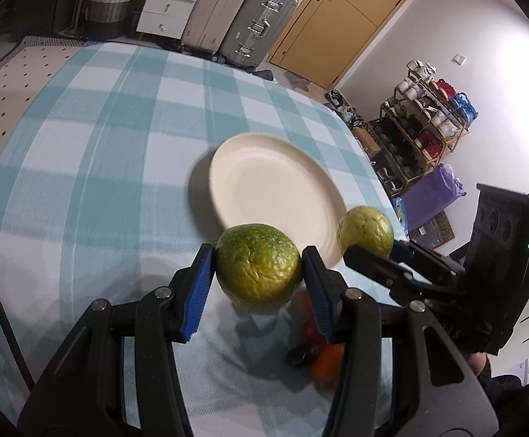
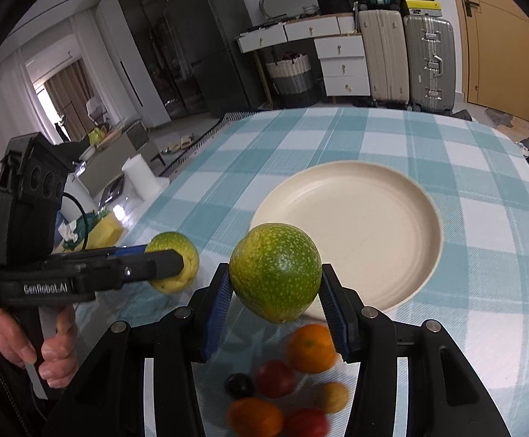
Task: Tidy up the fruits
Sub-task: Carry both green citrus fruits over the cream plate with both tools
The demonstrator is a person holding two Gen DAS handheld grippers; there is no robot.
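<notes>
My left gripper [image 1: 259,273] is shut on a wrinkled green citrus fruit [image 1: 258,271] and holds it above the checked tablecloth, just short of the empty cream plate [image 1: 282,182]. My right gripper [image 2: 274,284] is shut on a second green citrus fruit [image 2: 275,271], also lifted, near the plate's [image 2: 392,196] front edge. Each gripper shows in the other's view: the right one [image 1: 373,251] with its fruit [image 1: 366,231], the left one [image 2: 177,264] with its fruit [image 2: 173,255]. Several small fruits lie below: an orange [image 2: 311,346], a red one [image 2: 275,378], a dark one [image 2: 239,384].
The table has a blue and white checked cloth [image 1: 119,145]. Suitcases [image 2: 406,58], white drawers [image 2: 341,62] and a door [image 1: 348,18] stand beyond the far edge. A shoe rack [image 1: 421,127] is off the table's right side. A paper roll [image 2: 139,178] stands at the left.
</notes>
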